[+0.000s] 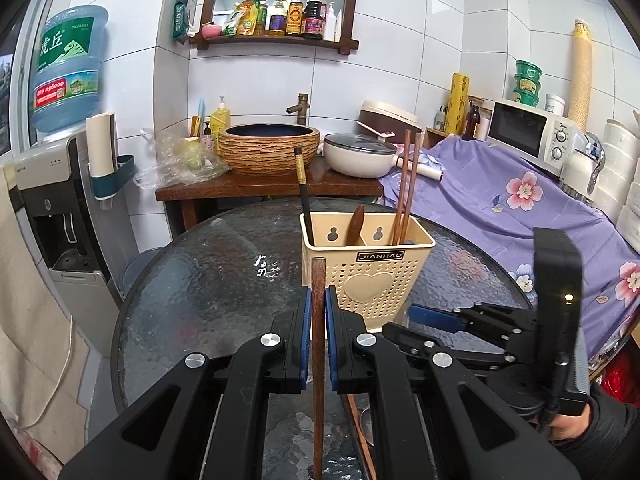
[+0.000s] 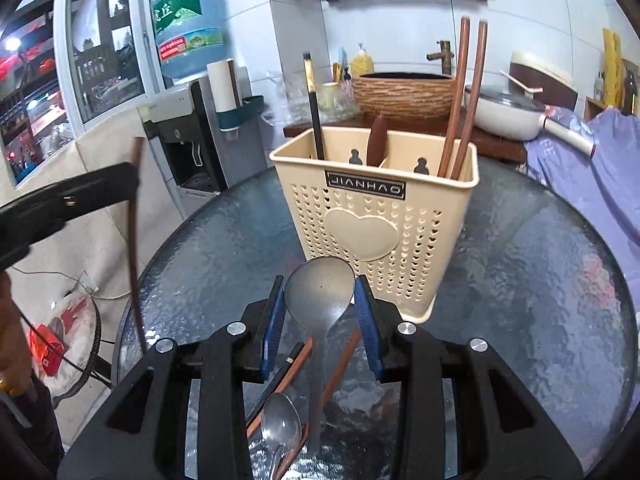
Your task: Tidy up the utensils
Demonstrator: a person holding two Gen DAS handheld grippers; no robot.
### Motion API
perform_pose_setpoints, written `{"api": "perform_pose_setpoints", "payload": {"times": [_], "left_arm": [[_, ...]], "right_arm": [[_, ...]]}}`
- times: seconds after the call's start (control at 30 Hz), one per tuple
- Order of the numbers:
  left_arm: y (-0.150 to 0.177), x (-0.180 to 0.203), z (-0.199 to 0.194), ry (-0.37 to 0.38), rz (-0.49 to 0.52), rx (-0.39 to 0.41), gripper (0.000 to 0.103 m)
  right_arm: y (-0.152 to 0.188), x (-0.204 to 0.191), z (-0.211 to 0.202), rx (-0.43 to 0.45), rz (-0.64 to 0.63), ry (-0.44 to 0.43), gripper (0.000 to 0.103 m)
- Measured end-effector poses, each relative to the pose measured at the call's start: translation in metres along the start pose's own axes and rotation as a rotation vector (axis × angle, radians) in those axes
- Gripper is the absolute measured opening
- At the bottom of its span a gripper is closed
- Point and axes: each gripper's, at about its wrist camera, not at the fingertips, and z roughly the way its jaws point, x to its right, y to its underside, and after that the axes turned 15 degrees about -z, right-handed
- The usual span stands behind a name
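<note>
Left wrist view: left gripper (image 1: pixel 318 312) pinching a brown wooden chopstick (image 1: pixel 319 344) upright between its blue pads, tip level with the front wall of the cream utensil holder (image 1: pixel 366 276), which stands on the round glass table (image 1: pixel 208 280) just beyond the pads and slightly right. Already in the holder: a black chopstick (image 1: pixel 303 188) in the far-left corner, a dark wooden spoon handle (image 1: pixel 355 225) by the middle divider, a pair of brown chopsticks (image 1: pixel 407 184) in the right compartment. Right gripper (image 1: pixel 436 318) low at the right, near the holder's base. Best to keep the chopstick vertical, lift until its lower end clears the rim, then lower it beside the matching brown pair at the right rather than the black one.

Right wrist view: right gripper (image 2: pixel 320 316) clamping the bowl of a large metal spoon (image 2: pixel 320 294) edge to edge, handle hanging down toward the near side, just in front of the holder's heart-marked wall. Below on the table: a smaller metal spoon (image 2: pixel 281 424) and more loose chopsticks (image 2: pixel 340 368). A grip on a smooth curved bowl probably slips easily, so steady, slow travel advisable; handle down first into the compartment with the wooden spoon, well clear of the tall chopsticks to avoid knocking them. One hand at a time over the narrow opening, to keep the two claws from colliding.
</note>
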Motion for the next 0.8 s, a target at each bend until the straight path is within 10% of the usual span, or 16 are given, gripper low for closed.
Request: {"api": "perform_pose_setpoints", "payload": {"times": [0.8], "left_arm": [[-0.028, 0.021, -0.024, 0.024, 0.046, 0.080, 0.007]], "right_arm": [[-0.022, 0.007, -0.056, 0.110, 0.001, -0.006, 0.035]]}}
